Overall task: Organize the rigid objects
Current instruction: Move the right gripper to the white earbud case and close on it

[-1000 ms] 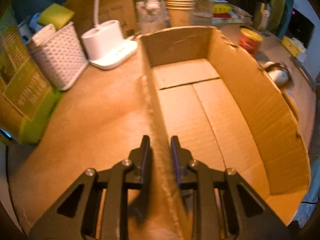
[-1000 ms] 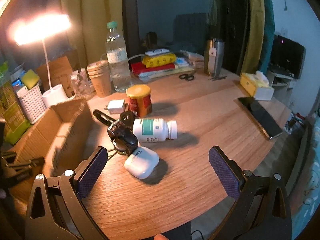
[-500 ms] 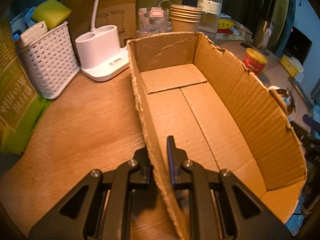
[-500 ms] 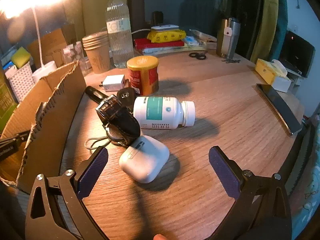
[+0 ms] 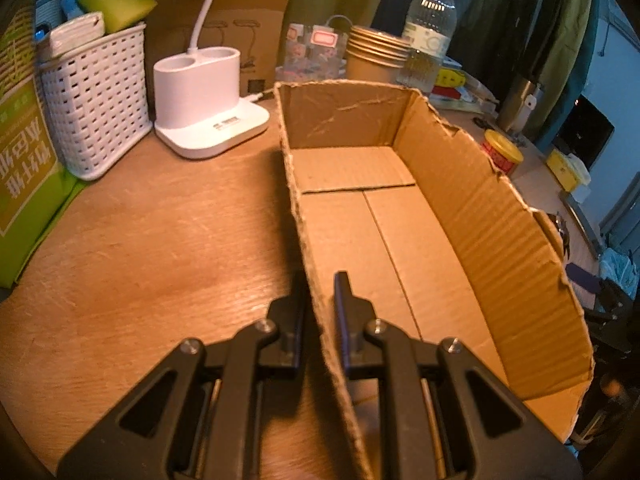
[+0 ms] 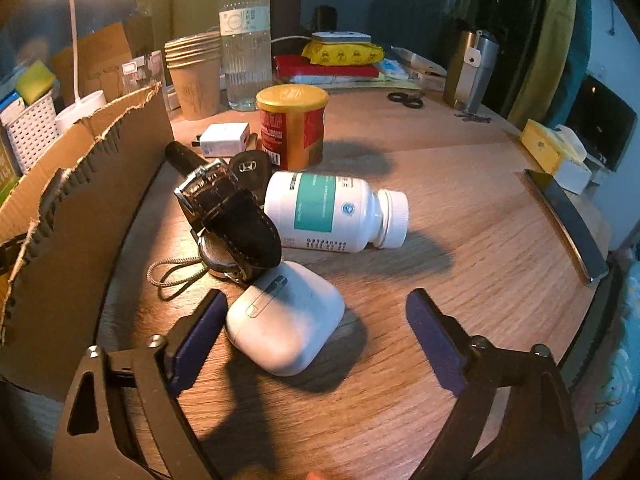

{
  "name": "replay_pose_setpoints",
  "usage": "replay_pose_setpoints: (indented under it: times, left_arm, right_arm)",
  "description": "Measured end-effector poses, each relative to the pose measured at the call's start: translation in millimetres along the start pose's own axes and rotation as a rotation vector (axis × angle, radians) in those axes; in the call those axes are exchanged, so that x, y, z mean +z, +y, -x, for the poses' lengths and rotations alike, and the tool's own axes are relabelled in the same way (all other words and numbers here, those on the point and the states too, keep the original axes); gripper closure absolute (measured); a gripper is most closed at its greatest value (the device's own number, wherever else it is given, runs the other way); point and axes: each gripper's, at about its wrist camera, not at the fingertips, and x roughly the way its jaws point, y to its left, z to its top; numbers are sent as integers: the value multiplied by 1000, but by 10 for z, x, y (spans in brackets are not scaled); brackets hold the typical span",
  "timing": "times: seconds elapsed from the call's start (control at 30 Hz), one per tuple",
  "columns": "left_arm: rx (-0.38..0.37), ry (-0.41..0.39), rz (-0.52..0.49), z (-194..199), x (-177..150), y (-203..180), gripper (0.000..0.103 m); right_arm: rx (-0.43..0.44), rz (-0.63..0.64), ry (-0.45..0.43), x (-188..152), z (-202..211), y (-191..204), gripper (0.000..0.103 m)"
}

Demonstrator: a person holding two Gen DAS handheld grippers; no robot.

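Left wrist view: left gripper [image 5: 320, 300], jaws clamped on the near wall of the cardboard box [image 5: 500, 216]; box seen empty, steadied on the desk [image 5: 160, 240].

Right wrist view: right gripper [image 6: 316, 316], jaws wide, lately closing; earbud case [image 6: 285, 316] lies between them, nearer the left pad, untouched. Long axis runs diagonally. Box interior hidden here.
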Motion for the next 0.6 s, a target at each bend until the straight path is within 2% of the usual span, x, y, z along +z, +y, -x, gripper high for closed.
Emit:
replay_pose_setpoints:
  times: [0.1,0.27,0.6]
  left_arm:
    - [3,-1,-3,-2,-1,6,89]
    - [4,-1,-4,-9,6,11,88]
    - [4,-1,-4,-9,12,11,88]
  right_arm:
    - [9,-1,-5,8,-5,25,22]
    - [32,5,-11,10,14,71,42]
    - [58,-7,-15,2,110,28,41]
